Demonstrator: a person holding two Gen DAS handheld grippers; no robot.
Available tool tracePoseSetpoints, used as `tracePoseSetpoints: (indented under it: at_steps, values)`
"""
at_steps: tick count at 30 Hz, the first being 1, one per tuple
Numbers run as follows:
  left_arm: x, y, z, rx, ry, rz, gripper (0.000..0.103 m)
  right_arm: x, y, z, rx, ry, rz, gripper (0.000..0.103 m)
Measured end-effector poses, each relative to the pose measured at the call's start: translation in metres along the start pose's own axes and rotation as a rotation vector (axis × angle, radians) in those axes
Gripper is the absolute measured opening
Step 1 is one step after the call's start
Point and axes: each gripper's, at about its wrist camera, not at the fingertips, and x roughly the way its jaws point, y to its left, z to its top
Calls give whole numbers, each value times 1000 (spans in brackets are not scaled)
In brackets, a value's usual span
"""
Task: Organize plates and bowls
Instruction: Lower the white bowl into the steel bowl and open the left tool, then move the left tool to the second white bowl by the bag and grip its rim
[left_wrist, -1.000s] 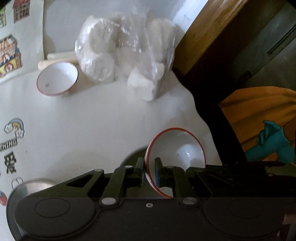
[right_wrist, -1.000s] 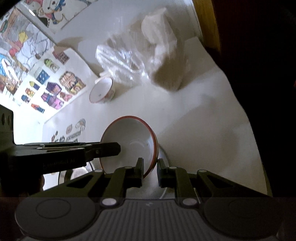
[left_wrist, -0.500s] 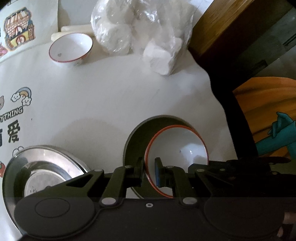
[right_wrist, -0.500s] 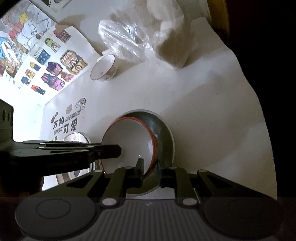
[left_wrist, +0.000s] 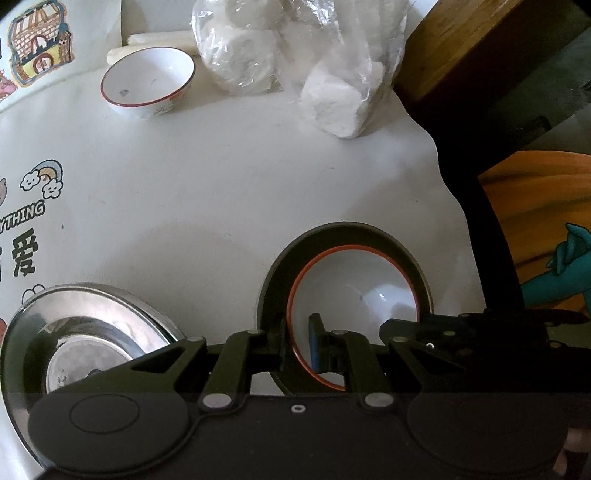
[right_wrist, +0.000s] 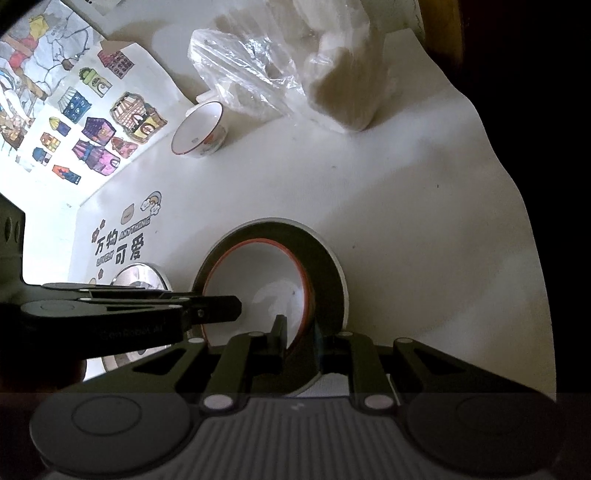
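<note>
The red-rimmed bowl (left_wrist: 351, 295) sits low and centre in both wrist views, pinched from two sides. The left gripper (left_wrist: 297, 343) is clamped on its near-left rim, one finger inside and one outside; the right gripper (right_wrist: 299, 339) is clamped likewise on the opposite rim. A second ago the bowl hung over bare tablecloth; now a dark round plate (left_wrist: 406, 254) shows as a ring all round it, so both hands have lowered it toward that plate. It looks nearly seated, though contact cannot be confirmed; releasing probably comes next.

The bowl is glossy white ceramic, deep and smoothly curved. The plate is matte, dark and shallow with a pale edge. At lower left lies a mirror-bright steel plate (left_wrist: 92, 332). At upper left stands a second red-rimmed bowl (left_wrist: 147, 83), beside a crinkled clear plastic bag (left_wrist: 295, 55) of white lumps. The tablecloth (left_wrist: 221, 177) is smooth, white, with cartoon prints.
</note>
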Motion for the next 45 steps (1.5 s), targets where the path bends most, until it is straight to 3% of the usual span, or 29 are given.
tracePoseSetpoints:
  at_steps: [12,23,28,31,33,38,42,45]
  values:
    - [-1,4,4,13,3,-19,14,3,-1,-1,34,-2,-16,19]
    - [-20,15,13,1,-31,-84,22,-13,10,-1,34,-54,-47,32]
    - [-35,26,20,-4,-82,-97,38,-25,15,1,52,-104,-60,38]
    - [-44,43,25,-23,-114,-88,54,-28,21,5,66,-137,-59,50]
    - [-51,58,30,-41,-135,-74,71,-28,28,8,71,-157,-56,58]
    - [-60,102,44,-109,-157,-37,93,-18,45,18,84,-175,-23,72]
    - [-67,132,54,-143,-168,-2,102,-6,62,26,84,-185,-7,84]
    - [-70,152,63,-168,-170,26,102,4,74,33,83,-188,13,89]
